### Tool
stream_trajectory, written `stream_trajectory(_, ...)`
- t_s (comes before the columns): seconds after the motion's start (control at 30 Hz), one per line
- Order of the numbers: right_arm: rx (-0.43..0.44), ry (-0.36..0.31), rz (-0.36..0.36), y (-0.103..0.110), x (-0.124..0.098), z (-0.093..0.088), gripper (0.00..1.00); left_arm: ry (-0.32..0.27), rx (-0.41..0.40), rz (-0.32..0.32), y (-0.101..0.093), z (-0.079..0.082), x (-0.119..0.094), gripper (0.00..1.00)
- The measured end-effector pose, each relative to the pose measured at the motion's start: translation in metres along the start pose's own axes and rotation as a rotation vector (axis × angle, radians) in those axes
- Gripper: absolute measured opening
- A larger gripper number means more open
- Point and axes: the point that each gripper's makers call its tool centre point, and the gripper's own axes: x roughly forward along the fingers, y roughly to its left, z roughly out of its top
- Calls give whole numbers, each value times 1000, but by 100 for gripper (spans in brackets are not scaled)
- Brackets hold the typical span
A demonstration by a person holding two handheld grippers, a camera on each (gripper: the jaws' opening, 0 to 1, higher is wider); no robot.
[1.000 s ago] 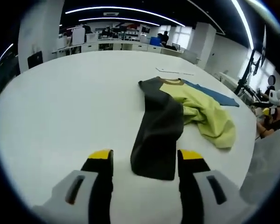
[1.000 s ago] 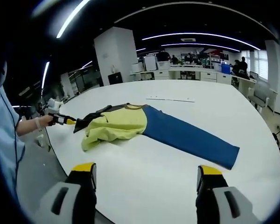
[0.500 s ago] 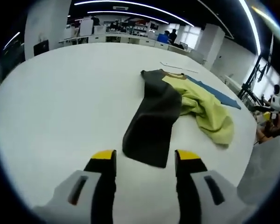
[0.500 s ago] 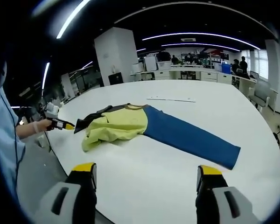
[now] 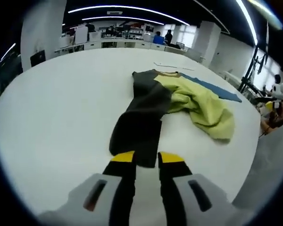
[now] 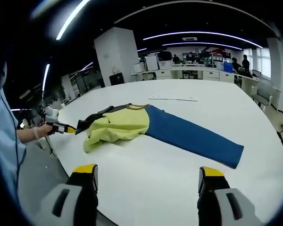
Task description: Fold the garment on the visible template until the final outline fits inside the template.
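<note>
where table (image 6: 146, 183) lies bare, garment (image 6: 170, 129) spread

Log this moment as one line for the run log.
left gripper: shut on dark sleeve | right gripper: open, off garment | blue sleeve: flat on table

White table (image 6: 188, 179), office desks (image 6: 188, 73) and pillar (image 6: 114, 59) beyond.

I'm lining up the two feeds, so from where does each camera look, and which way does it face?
Left gripper view: rides the left tool, low over the white table, looking along the dark sleeve between its nearly closed jaws.
Right gripper view: rides the right tool, jaws wide apart, facing the blue sleeve; a hand and light-blue clothing show.
Shared: the garment and table.
</note>
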Motion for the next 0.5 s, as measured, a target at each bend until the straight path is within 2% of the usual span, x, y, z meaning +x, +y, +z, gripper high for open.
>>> stream_trajectory(0.2, 3, -7, -3, -2, -1, 3, 88, 54, 38, -16, -2, -6, 9, 10)
stream_trajectory(0.5, 7, 1, -3, -1, 0, 1, 87, 55, 44, -12, 0, -6, 9, 7)
